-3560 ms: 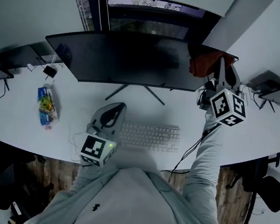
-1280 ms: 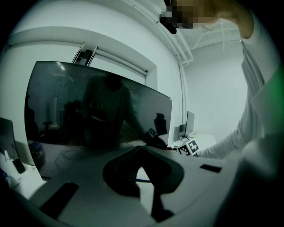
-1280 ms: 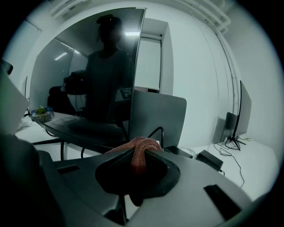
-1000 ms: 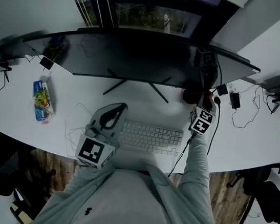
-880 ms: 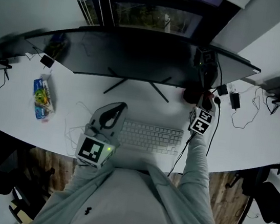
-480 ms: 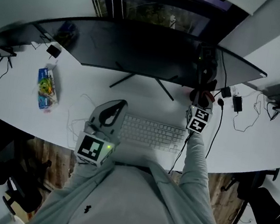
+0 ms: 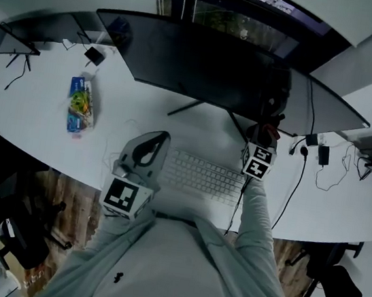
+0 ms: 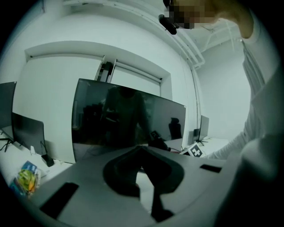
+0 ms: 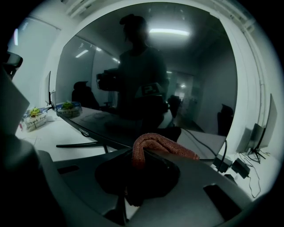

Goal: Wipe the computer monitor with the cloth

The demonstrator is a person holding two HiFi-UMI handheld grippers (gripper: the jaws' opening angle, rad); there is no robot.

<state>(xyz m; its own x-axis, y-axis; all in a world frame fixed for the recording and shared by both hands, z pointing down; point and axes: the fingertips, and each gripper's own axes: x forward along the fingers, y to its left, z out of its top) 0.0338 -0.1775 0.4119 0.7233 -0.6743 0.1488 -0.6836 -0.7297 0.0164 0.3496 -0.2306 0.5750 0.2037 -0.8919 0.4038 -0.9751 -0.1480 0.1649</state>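
The wide, curved dark monitor stands at the back of the white desk. My right gripper is shut on a red cloth, which it holds against the screen's lower edge, right of the stand. In the right gripper view the red cloth folds over the jaws of the right gripper, and the monitor fills the view with reflections. My left gripper rests low by the keyboard's left end, holding nothing. In the left gripper view the left gripper points at the monitor.
A white keyboard lies in front of the monitor stand. A colourful packet sits at the left. Cables and plugs trail at the right, and one cable runs down past my right arm. Other screens stand at both ends.
The right gripper carried the cloth from the screen's upper right corner down to its lower edge. In the last second it held there while the head view swung. The left gripper stayed put.
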